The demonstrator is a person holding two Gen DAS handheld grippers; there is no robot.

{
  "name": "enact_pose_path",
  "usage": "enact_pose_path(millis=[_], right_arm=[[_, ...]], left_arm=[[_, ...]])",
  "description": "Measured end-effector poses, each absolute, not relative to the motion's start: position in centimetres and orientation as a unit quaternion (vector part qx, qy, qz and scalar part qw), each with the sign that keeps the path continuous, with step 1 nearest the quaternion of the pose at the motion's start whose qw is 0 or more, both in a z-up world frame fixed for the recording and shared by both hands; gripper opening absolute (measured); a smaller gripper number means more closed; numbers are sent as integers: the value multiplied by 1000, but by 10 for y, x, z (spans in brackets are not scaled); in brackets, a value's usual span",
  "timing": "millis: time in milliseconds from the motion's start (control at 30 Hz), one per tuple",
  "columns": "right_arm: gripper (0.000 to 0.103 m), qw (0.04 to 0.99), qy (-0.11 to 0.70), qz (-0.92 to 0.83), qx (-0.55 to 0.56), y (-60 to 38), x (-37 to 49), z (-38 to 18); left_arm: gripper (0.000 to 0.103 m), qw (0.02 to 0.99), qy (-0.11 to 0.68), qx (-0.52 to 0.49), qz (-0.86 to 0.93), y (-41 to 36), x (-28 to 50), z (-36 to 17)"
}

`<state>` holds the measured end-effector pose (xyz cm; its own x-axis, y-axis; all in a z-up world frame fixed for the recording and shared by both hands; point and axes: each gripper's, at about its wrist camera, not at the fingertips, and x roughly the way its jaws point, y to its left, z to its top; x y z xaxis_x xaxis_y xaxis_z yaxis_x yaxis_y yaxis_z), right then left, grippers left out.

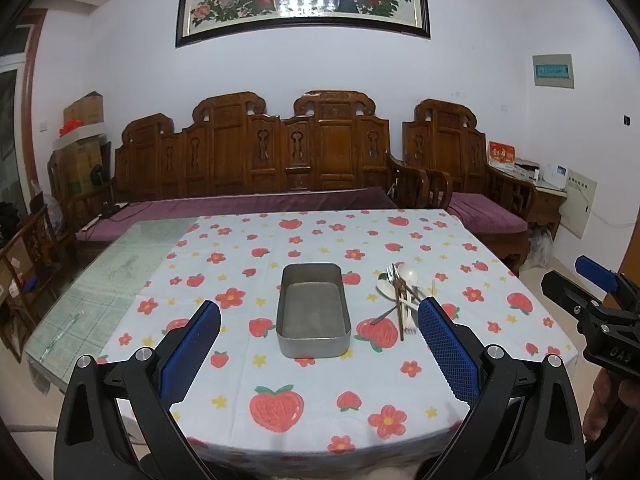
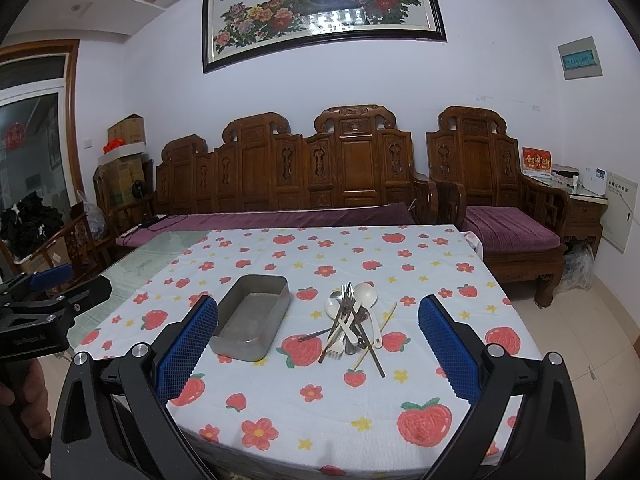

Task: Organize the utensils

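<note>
A metal tray (image 1: 313, 312) is sitting on the tablecloth (image 1: 320, 392) near the middle of the table, and a pile of utensils (image 1: 401, 298) is lying just to its right, apart from it. Within the pile, spoons (image 2: 362, 300), forks (image 2: 338, 346) and chopsticks (image 2: 376, 338) are crossing over one another. The tablecloth is covering the right part of the table, leaving the glass top (image 1: 100, 280) lying bare at the left. Behind the table a wooden bench (image 1: 256, 160) is standing against the wall, with an armchair (image 1: 468, 168) standing to its right.
</note>
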<state>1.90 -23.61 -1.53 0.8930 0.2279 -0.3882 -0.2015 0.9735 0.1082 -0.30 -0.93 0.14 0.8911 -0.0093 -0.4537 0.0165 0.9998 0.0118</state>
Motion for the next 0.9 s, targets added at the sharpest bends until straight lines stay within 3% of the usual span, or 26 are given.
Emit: enact_pose_path(millis=[433, 900], right_arm=[[99, 965, 233, 115, 35, -244, 49, -46], [64, 952, 274, 133, 32, -263, 133, -83]], left_arm=[[95, 960, 277, 18, -23, -14, 37, -35], [95, 947, 307, 44, -78, -41, 104, -68]])
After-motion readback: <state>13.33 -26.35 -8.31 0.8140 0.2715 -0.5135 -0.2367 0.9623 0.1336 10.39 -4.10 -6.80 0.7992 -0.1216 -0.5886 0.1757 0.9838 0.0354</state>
